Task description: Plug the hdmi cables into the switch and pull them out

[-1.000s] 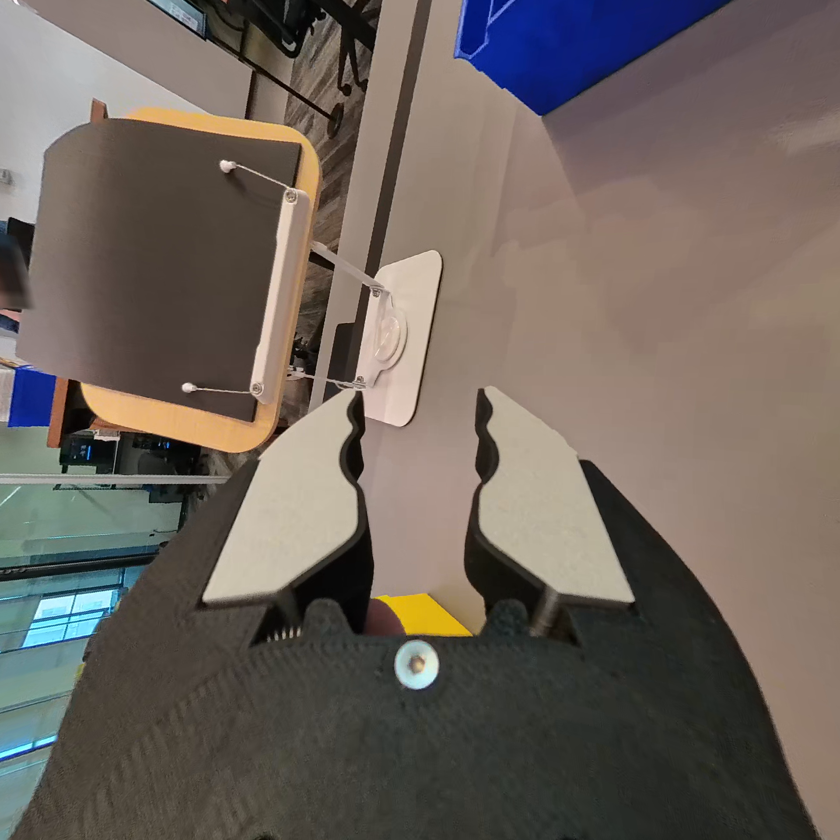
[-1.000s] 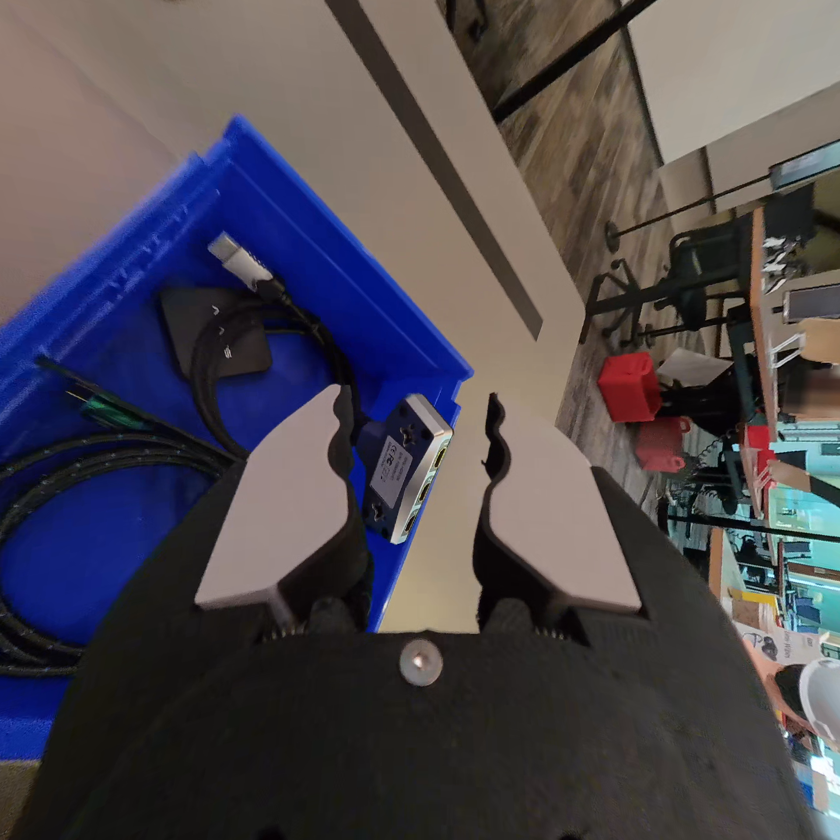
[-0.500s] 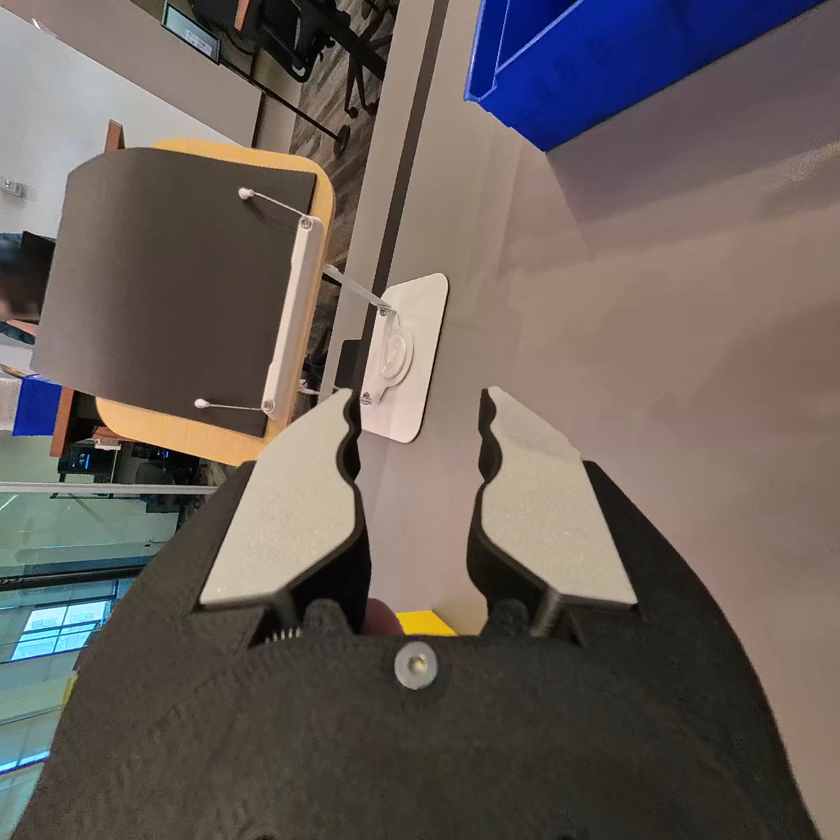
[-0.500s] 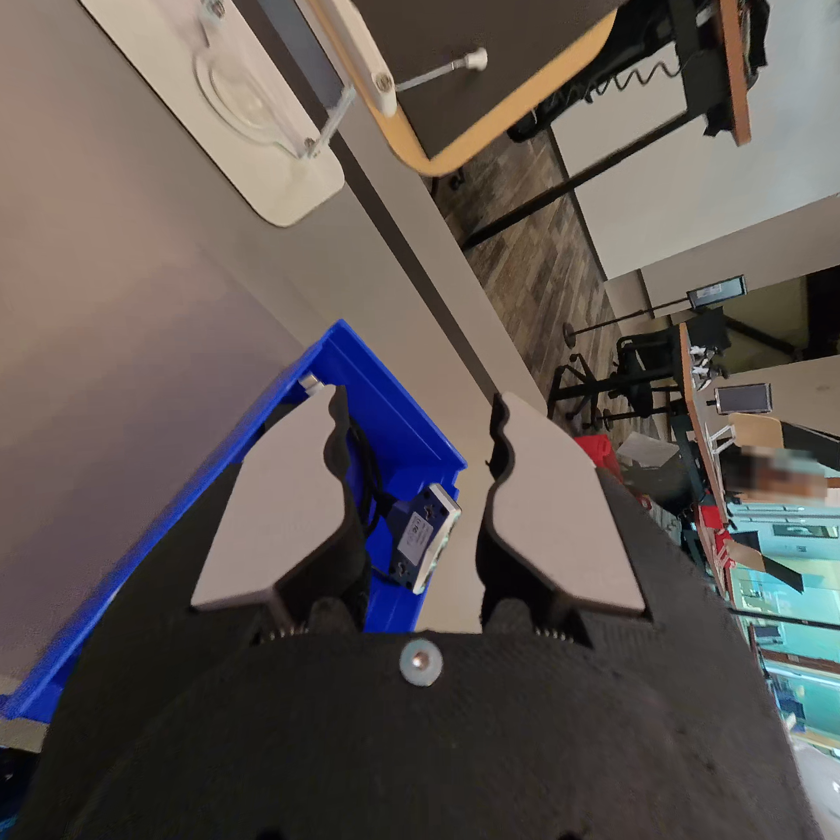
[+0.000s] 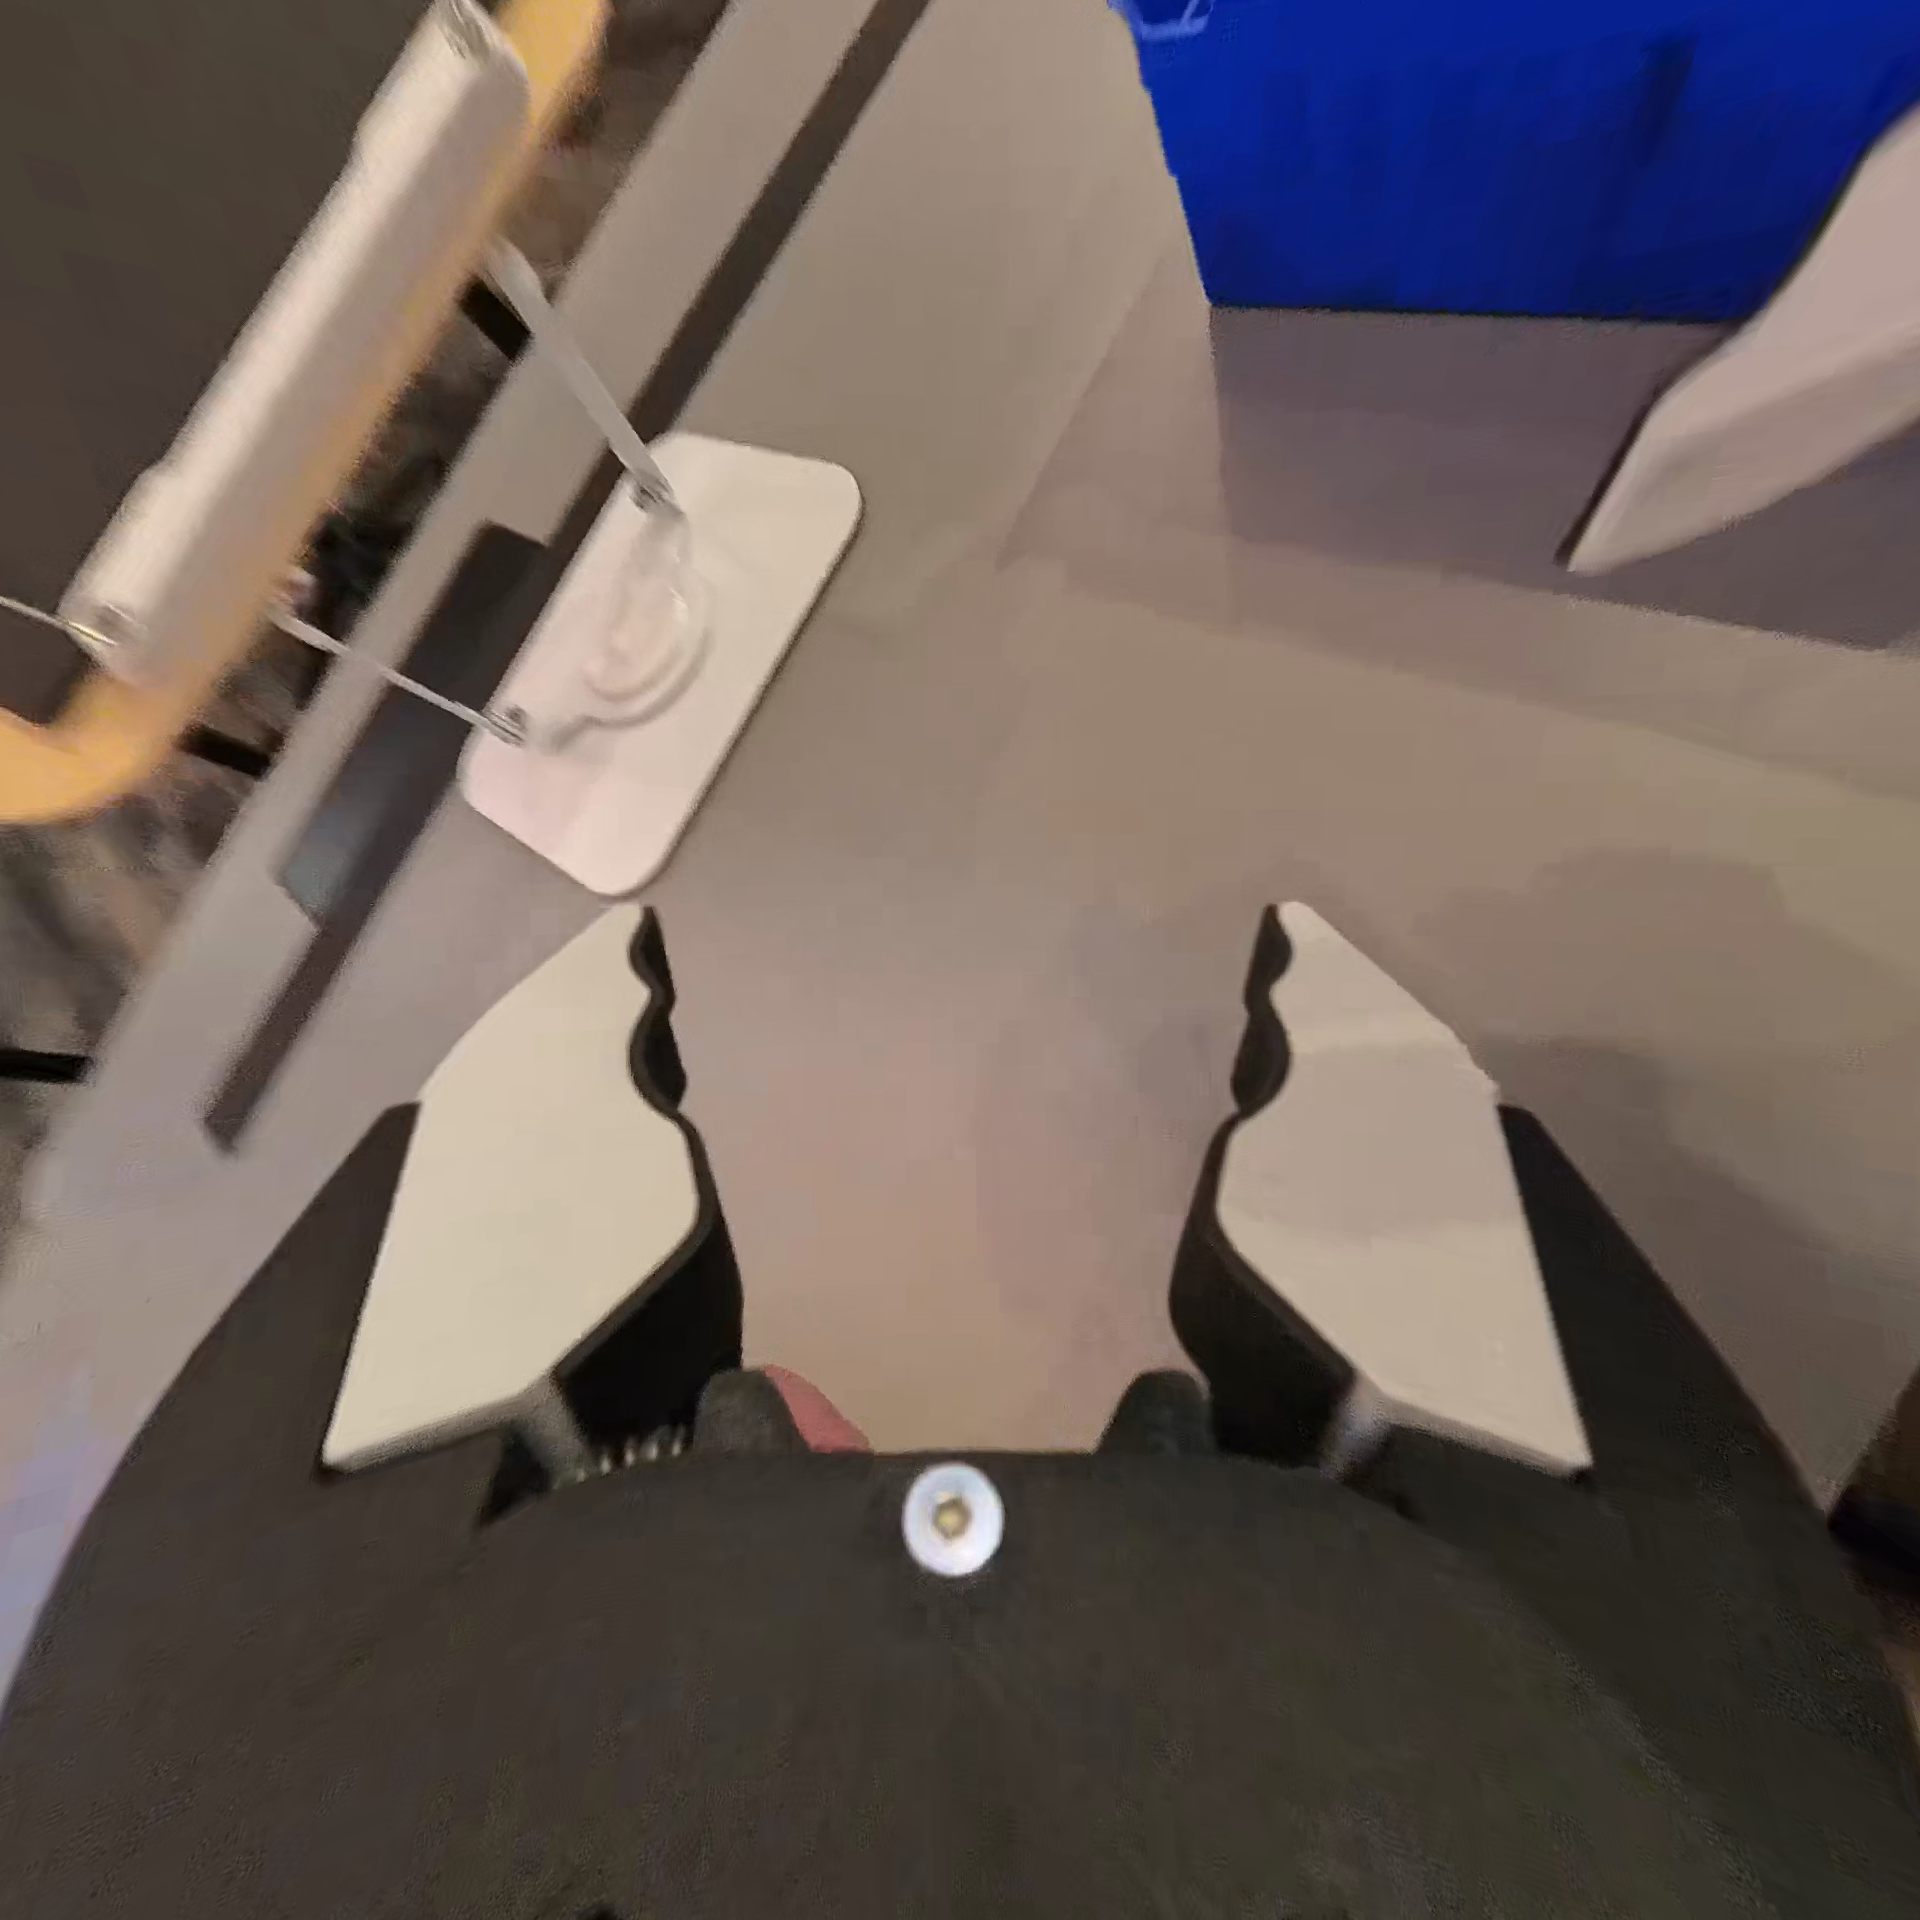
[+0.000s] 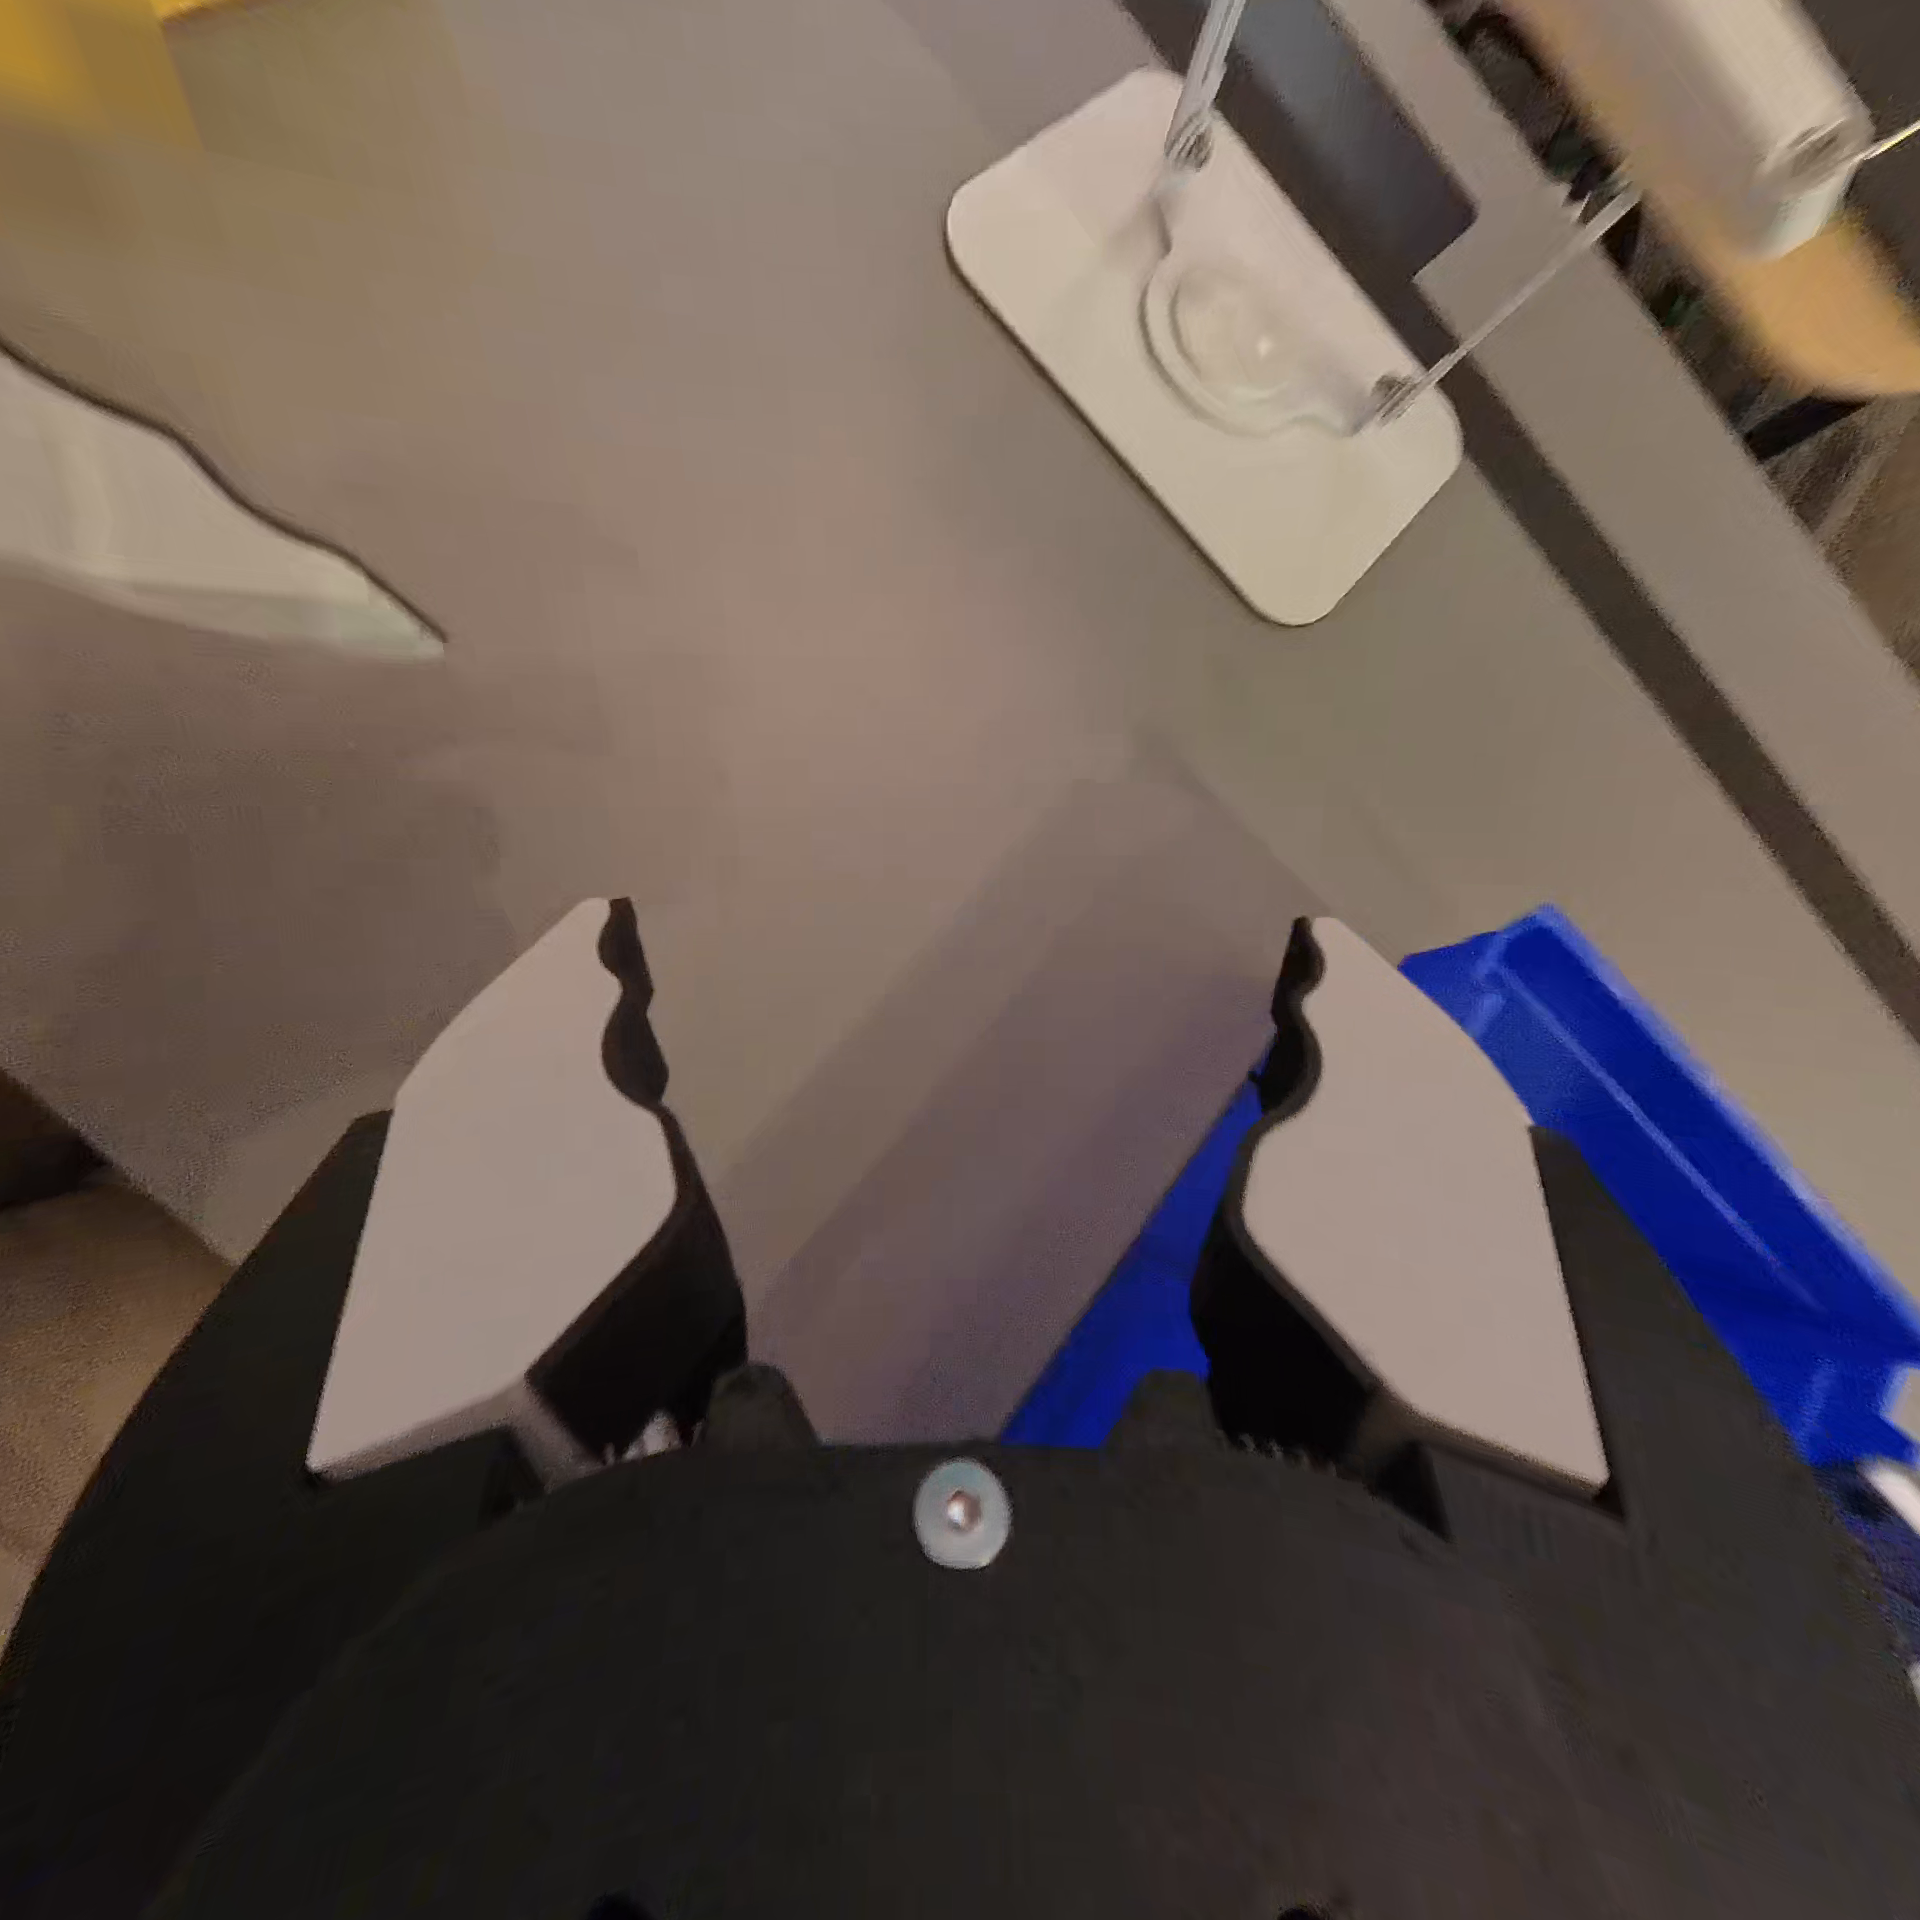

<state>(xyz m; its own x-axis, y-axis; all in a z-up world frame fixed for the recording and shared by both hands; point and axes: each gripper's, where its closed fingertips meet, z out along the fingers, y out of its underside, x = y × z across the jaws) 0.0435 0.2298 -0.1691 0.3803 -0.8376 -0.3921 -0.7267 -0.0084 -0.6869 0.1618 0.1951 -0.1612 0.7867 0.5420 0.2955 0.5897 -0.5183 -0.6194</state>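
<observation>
My left gripper [image 5: 961, 920] is open and empty above the bare grey table [image 5: 1091, 727]. My right gripper [image 6: 956, 920] is open and empty, also over the table [image 6: 727, 468]. A blue bin [image 5: 1507, 156] stands at the top right in the left wrist view and at the lower right in the right wrist view [image 6: 1621, 1122]. The switch and the HDMI cables are hidden in both views. A finger of the right gripper [image 5: 1766, 395] shows at the right edge of the left view. A finger of the left gripper [image 6: 177, 530] shows at the left of the right view.
A white stand base [image 5: 665, 665] with thin metal rods sits near the table's far edge; it also shows in the right wrist view [image 6: 1205, 343]. It carries a white and dark panel [image 5: 291, 343]. A yellow object [image 6: 73, 94] lies at the top left. Both views are motion-blurred.
Both grippers have swung round and opened wider. The right gripper has turned away from the bin's inside, so the switch and cables are out of view. Each gripper now shows in the other's view.
</observation>
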